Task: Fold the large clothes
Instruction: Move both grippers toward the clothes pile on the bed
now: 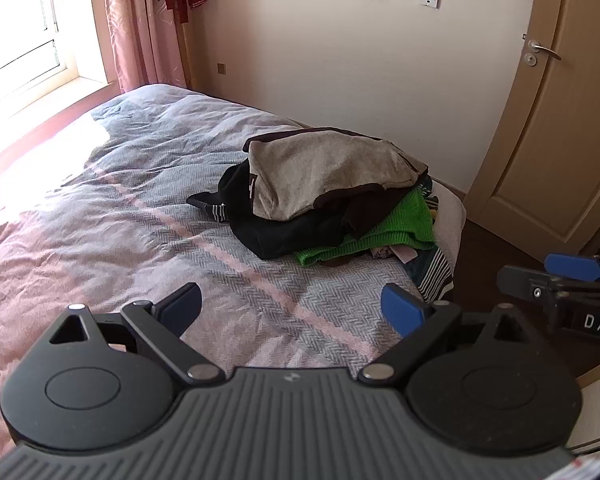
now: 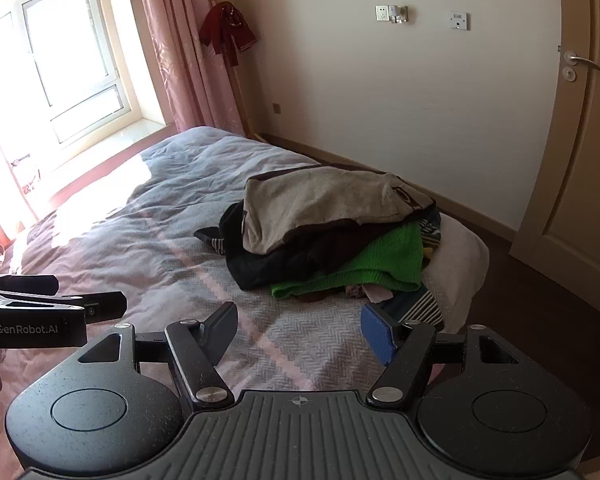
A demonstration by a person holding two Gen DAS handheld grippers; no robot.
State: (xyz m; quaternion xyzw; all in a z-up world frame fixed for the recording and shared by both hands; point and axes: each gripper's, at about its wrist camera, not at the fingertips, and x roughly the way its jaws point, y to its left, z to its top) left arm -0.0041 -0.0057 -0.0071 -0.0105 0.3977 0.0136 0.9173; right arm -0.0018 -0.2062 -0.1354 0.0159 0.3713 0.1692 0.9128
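1. Setting: a bedroom with a sunlit window [image 2: 72,52], pink curtains [image 2: 172,40], a pale wall and a closed door [image 1: 560,120]. A bed [image 1: 120,208] with a grey-and-pink herringbone cover fills the foreground of both views.

2. Task's thing: a pile of clothes [image 1: 324,196] lies on the bed near its far right corner. A grey-beige garment [image 1: 320,172] lies on top; a black garment [image 1: 284,232] and a green knit [image 1: 400,224] lie beneath it.

3. Left claw [image 1: 292,308]: jaws wide apart, nothing between them, above bare cover and angled downward.

4. Right claw [image 2: 300,332]: jaws likewise spread and empty, also angled downward. It appears at the right edge of the left wrist view, so the two claws stand side by side.

5. Deciding relation: the pile lies ahead of both claws and apart from them, a strip of bare cover between. From the left claw it sits ahead and to the right; from the right claw, almost straight ahead. The right claw is judged the nearer. The top garment's long axis runs roughly left to right across both views.

6. Judgement: no garment is yet lifted; the next move probably calls for a forward reach to the grey-beige garment's near edge.

7. Hidden or unclear: the lower layers are mostly covered, and a striped fabric [image 1: 436,276] runs off the bed's edge. The number of garments cannot be told. Glare washes out the cover near the window.
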